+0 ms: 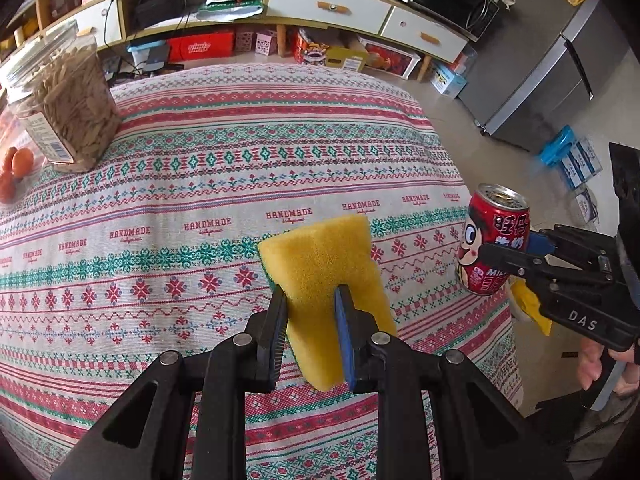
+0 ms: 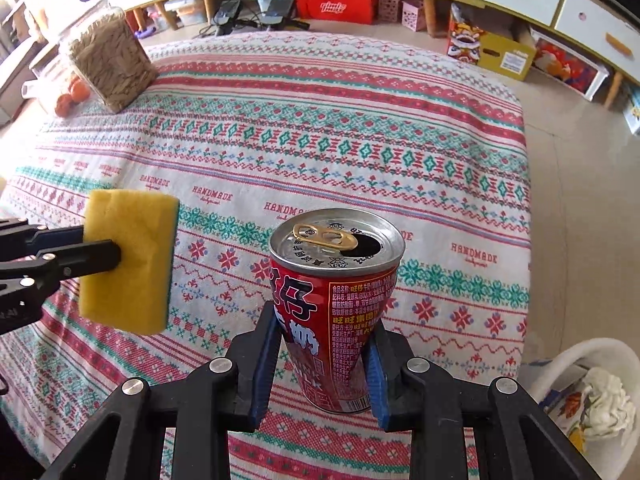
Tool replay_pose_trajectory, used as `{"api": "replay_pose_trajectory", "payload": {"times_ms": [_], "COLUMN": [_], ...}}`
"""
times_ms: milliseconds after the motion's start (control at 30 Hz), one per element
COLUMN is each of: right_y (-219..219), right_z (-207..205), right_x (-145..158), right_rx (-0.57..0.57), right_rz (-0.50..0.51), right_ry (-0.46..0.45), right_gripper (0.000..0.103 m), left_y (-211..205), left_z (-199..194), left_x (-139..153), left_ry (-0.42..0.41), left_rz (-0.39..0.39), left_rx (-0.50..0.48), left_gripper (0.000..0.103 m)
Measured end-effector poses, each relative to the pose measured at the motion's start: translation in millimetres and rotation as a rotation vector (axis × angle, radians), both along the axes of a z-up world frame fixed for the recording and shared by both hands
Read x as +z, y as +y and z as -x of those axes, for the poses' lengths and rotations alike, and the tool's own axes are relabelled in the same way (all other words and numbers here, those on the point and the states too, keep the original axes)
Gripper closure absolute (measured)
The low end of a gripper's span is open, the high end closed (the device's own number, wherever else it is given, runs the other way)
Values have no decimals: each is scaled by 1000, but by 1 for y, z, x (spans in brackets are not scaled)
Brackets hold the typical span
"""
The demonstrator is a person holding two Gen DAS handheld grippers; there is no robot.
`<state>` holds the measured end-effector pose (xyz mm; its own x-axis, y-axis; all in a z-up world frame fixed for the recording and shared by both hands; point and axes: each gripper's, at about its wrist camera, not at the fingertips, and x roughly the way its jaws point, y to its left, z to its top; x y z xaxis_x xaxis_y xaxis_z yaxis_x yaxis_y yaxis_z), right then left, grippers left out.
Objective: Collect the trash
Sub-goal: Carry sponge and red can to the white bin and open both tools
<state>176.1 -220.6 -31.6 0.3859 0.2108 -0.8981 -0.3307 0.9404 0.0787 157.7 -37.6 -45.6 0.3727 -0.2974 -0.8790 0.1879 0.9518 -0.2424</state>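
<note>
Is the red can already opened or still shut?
Opened. On the red can, held upright by the right gripper, the gold pull tab lies beside a dark open hole. Whether drink remains inside: cannot tell.

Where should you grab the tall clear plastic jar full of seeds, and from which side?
Grip the tall clear plastic jar low on its flat side walls, coming level from the open tablecloth side. It looks squarish, so the fingers can press two opposite flat faces. It stands upright and heavy with seeds; a low hold should keep it from tipping. The oranges crowd its far side.
</note>
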Motion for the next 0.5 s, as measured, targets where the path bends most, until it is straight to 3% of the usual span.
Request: {"api": "replay_pose_trajectory", "payload": {"times_ms": [300, 500], "right_y": [-112, -193], "right_z": [38, 59], "right_x": [50, 45], "right_rx": [-253, -478], "right_rz": [-97, -70], "right_ry": [-123, -113], "right_gripper": [70, 69], "left_y": [-42, -117], "left_z": [18, 33], "left_x": [19, 17], "left_ry": [-50, -38], "left_rz": [21, 50], "left_rx": [-82, -206], "left_gripper": [79, 79]}}
